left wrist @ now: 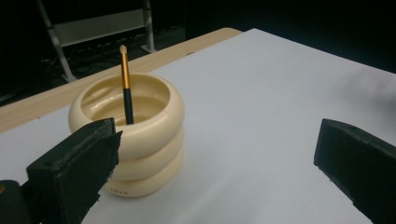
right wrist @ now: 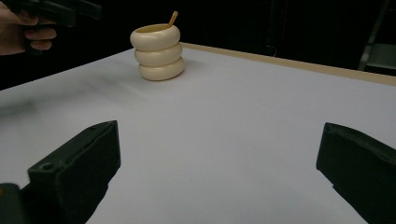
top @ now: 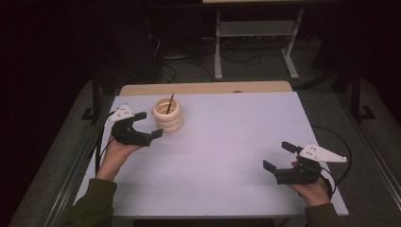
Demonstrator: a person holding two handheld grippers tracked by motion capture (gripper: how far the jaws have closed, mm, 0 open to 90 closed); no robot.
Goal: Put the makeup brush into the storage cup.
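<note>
Two grippers are on show, and both have their jaws spread wide with nothing between them. The left gripper (top: 146,125) is held just beside the cream holder (top: 167,115), at its left side in the high view, and it does not touch it. In the left gripper view the holder (left wrist: 135,135) stands close in front of the left jaw, and the bare white table (left wrist: 261,116) fills the gap between the two jaws.

The holder looks like three thick rings stacked one on another, and it stands upright near the far left part of the table (top: 236,142). A thin brush (top: 169,103) stands inside it and leans a little against the rim. In the left gripper view the brush (left wrist: 126,88) has a dark lower handle, a gold middle part and a pale tip at the top.

The right gripper (top: 280,155) hovers low at the near right part of the table, well apart from the holder. In the right gripper view the holder (right wrist: 158,52) is far away at the upper left, and the left hand (right wrist: 28,32) with its gripper is in the top left corner.
</note>
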